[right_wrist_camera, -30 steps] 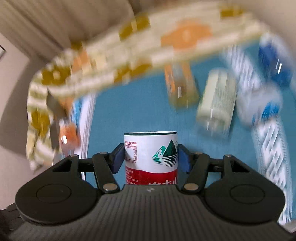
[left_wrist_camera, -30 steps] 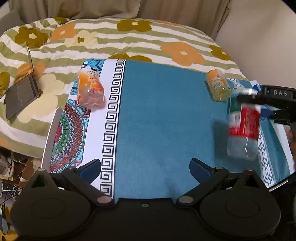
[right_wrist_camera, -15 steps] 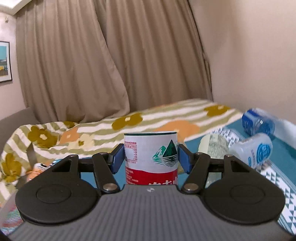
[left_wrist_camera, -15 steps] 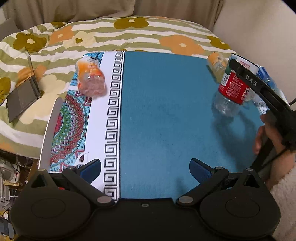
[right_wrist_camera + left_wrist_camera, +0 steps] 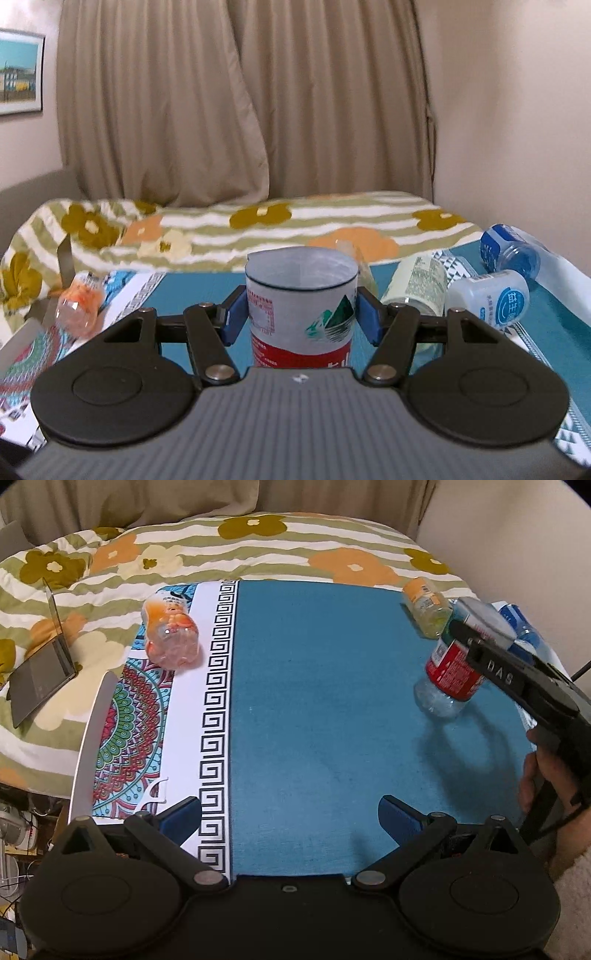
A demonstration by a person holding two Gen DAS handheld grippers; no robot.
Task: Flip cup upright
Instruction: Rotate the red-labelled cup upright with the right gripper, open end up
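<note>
The cup (image 5: 301,308) is a cut clear plastic bottle with a white and red label. It stands open end up between the blue pads of my right gripper (image 5: 301,314), which is shut on it. In the left wrist view the cup (image 5: 452,672) sits at the right of the blue mat (image 5: 314,701), with its clear base on or just above the mat, held by the right gripper (image 5: 476,642). My left gripper (image 5: 290,818) is open and empty above the mat's near edge.
An orange cup (image 5: 171,635) lies on its side at the left. A yellow-orange cup (image 5: 424,607) and several blue and white cups (image 5: 491,295) lie at the far right. A laptop (image 5: 40,664) rests on the flowered quilt (image 5: 258,554).
My right gripper has turned the cup from open end down to open end up and lowered it onto the right side of the mat. The left gripper stayed open.
</note>
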